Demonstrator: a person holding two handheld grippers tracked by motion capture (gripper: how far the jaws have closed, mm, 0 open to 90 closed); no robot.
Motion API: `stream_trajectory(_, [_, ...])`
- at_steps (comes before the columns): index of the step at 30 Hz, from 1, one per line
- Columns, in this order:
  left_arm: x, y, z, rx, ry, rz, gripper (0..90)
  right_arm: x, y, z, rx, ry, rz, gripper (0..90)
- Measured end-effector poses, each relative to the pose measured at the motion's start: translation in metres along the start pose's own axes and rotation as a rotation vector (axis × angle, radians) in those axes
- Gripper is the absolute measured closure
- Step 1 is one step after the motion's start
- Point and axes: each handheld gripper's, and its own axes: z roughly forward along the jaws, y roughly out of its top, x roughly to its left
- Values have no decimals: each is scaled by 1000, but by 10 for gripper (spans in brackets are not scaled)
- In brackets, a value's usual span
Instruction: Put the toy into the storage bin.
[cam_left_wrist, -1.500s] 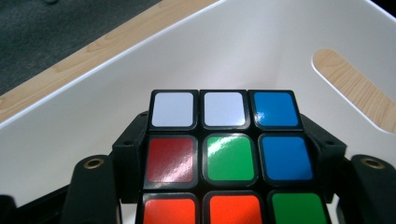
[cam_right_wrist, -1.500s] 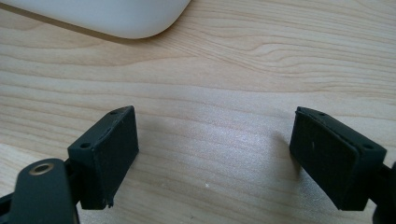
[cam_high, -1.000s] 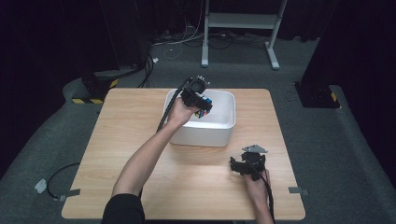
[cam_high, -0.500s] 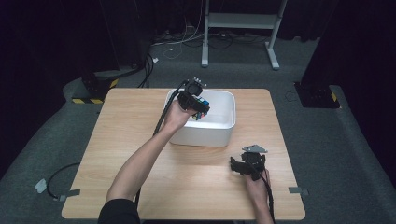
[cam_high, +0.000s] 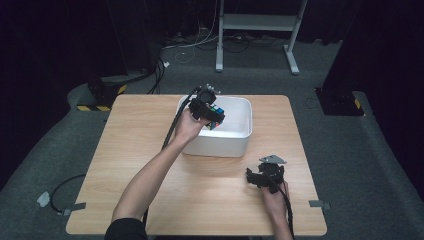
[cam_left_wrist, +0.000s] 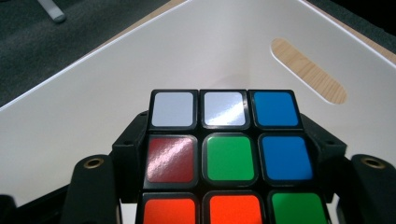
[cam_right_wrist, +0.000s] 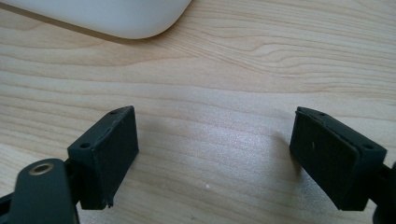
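The left gripper holds a puzzle cube tight between its two black jaws; one jaw presses on each side of the cube, so the cube cannot slip out. The cube sits right at the tips of this gripper, with its coloured squares facing the gripper's own camera; white and blue squares are on the far row, red, green and blue in the middle, orange and green on the near row. Just past the cube and below it is the inside of a white bin; the gripper hangs over the bin's open top, and it looks as if the cube is meant to go into the bin, since the bin waits right under it. The bin has a long slot in its far wall, likely for carrying it, and wood shows through the slot.

The right gripper rests low over the wooden table, well apart from the cube; its jaws stand wide apart with nothing between them. It seems to be waiting out of the way, so the left hand has room to work. A rounded corner of the white bin lies ahead of this gripper, off to one side; the right hand holds it from behind.
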Motion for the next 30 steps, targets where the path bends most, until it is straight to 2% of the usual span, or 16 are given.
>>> stream_trajectory(2, [-1,0,-1,3,-1,9,336,0,0,0,1,0,0,153])
stream_trajectory(6, [-1,-4,0,-4,-19,-10,336,0,0,0,1,0,1,153])
stream_trajectory(14, [0,-10,-3,-16,-26,-27,336,0,0,0,1,0,0,153])
stream_trajectory(21, [-2,-9,-4,-33,-41,-27,336,0,0,0,1,-1,2,153])
stream_trajectory(30, [-10,-14,-6,-36,-44,7,336,0,0,0,1,-1,0,152])
